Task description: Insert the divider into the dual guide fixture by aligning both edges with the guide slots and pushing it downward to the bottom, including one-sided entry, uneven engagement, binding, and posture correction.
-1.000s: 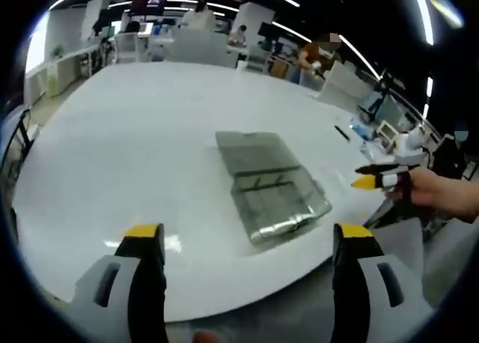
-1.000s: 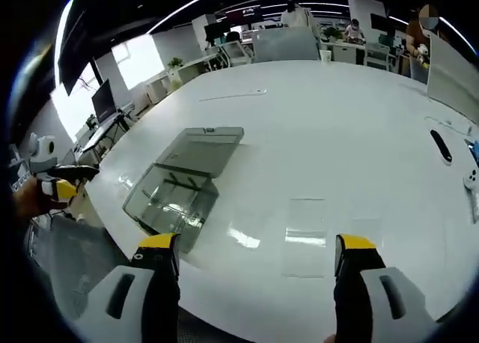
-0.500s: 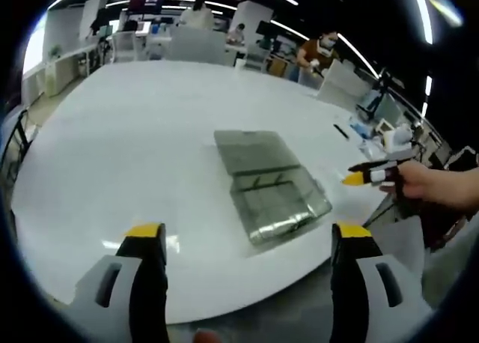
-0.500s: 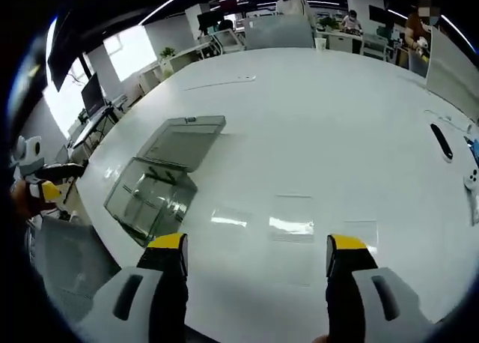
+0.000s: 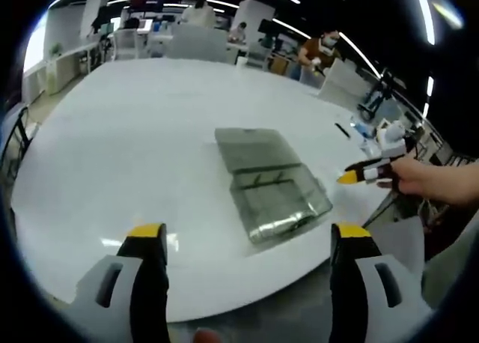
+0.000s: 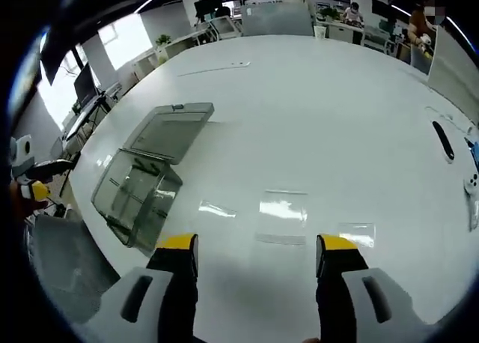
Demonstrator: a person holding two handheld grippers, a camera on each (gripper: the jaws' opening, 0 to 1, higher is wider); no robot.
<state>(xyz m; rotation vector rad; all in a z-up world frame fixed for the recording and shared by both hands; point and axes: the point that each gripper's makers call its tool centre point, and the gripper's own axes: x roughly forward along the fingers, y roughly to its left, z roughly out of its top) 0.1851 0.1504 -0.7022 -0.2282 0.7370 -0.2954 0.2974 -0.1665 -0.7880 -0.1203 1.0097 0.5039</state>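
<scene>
The clear dual guide fixture (image 5: 275,197) is a see-through box near the table's front edge, with its flat lid (image 5: 253,150) lying open behind it. My left gripper (image 5: 249,242) hangs open short of it with nothing between the jaws. From the right, a hand brings the right gripper (image 5: 365,174) level with the box. In the right gripper view the fixture (image 6: 135,197) and lid (image 6: 169,129) lie to the left. The clear divider sheet (image 6: 282,216) lies flat on the white table just ahead of my open right gripper (image 6: 258,246). The left gripper (image 6: 34,189) shows at the far left.
A black pen-like object (image 6: 443,141) and a small white item (image 6: 472,180) lie at the table's right edge. A grey chair back (image 6: 56,264) stands off the table's left corner. People and desks (image 5: 318,49) are far behind the round white table (image 5: 135,133).
The right gripper's camera has moved forward and down, so the divider now lies just ahead of its jaws. The left gripper has hardly moved. Both stay open.
</scene>
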